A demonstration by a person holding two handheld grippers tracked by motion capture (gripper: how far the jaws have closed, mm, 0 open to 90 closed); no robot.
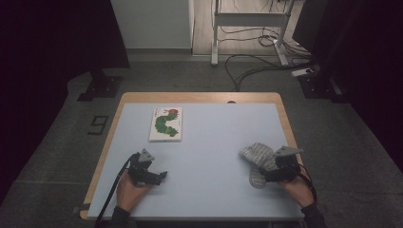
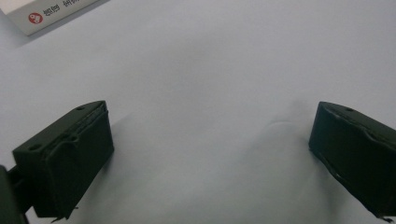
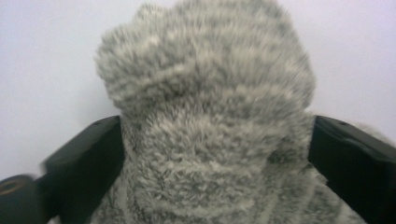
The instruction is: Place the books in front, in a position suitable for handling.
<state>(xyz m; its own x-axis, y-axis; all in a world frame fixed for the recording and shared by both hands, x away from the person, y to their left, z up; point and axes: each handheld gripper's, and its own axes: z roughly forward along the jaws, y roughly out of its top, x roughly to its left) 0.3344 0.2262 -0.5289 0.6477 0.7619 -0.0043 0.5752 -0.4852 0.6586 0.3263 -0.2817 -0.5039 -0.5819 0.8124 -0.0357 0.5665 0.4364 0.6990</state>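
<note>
Fuzzy grey knitted sock (image 3: 205, 116) is lying between the right claw (image 3: 215, 154), whose jaws are standing released. Left claw (image 2: 210, 154) is hovering, jaws spread, over bare pale-blue bench (image 1: 209, 137), a white caterpillar picture book (image 1: 166, 124) lying well apart.

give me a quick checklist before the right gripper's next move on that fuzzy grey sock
1. Right gripper jaws wide apart: ok, they stand on either side of the fuzzy grey sock.
2. Sock between the right jaws: ok, it fills the gap in the right gripper view.
3. Pads pressing the sock: cannot tell, the fluff hides the contact.
4. Sock lying on the table: ok, near its right edge.
5. Left gripper free: ok, jaws open with nothing between them.
6. Caterpillar picture book out of the way: ok, far across the table from the sock.
</note>
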